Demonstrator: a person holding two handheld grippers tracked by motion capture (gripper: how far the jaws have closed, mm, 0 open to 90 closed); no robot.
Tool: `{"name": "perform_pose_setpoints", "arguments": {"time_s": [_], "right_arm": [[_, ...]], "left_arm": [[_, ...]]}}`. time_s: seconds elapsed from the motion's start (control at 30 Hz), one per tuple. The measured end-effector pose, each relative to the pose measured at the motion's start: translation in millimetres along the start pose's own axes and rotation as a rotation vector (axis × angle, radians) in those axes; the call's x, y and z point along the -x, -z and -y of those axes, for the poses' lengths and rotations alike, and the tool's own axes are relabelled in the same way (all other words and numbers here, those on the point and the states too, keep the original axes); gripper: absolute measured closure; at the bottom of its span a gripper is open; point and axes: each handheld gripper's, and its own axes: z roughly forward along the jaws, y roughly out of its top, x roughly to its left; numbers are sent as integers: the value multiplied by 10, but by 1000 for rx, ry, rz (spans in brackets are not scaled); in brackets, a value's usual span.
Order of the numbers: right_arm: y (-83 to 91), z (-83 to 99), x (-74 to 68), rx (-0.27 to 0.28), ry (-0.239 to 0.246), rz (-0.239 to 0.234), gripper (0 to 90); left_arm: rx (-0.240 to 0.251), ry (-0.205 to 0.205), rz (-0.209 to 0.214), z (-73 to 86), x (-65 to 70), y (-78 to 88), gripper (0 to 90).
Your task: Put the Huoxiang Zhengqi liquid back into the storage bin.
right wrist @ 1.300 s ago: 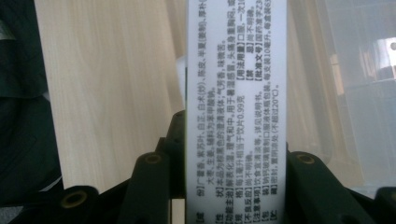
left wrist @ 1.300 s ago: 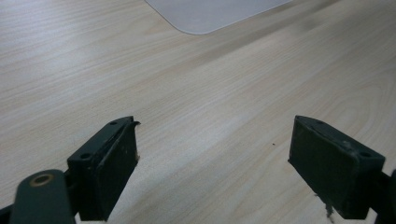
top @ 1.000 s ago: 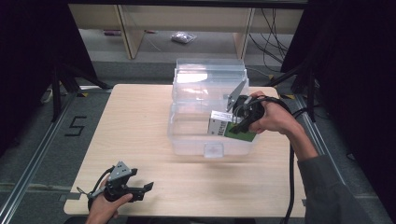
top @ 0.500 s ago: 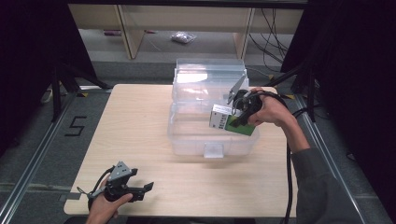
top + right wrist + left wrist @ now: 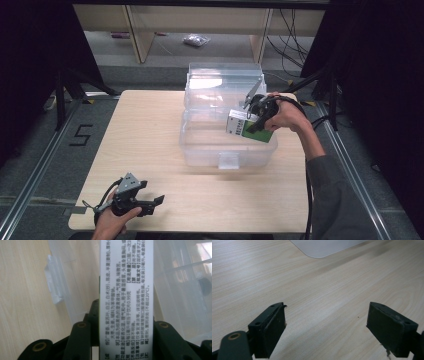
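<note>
A person stands at a light wooden tabletop [image 5: 150,145], a gripper in each hand. The right gripper [image 5: 256,118] is closed on a small green and white box [image 5: 243,126], pinching its two broad sides, and holds it above the right half of a clear plastic bin [image 5: 225,150] with its lid open. In the high view the box's long axis runs left to right, its white printed end pointing left. In the right gripper view the box [image 5: 126,297] runs straight away from the jaws. The left gripper [image 5: 147,201] rests near the tabletop's front left corner, jaws wide apart and empty.
</note>
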Motion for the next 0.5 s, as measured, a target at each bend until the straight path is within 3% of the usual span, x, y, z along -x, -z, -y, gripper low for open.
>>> {"name": "perform_pose_setpoints", "arguments": {"time_s": [0.07, 0.1, 0.5], "right_arm": [[-30, 3, 29, 5, 21, -3, 654], [-46, 9, 24, -5, 0, -5, 654], [-233, 72, 91, -21, 11, -33, 654]], "left_arm": [[-4, -3, -1, 0, -1, 1, 147], [-1, 1, -1, 1, 1, -2, 147], [0, -2, 2, 0, -2, 0, 147]]}}
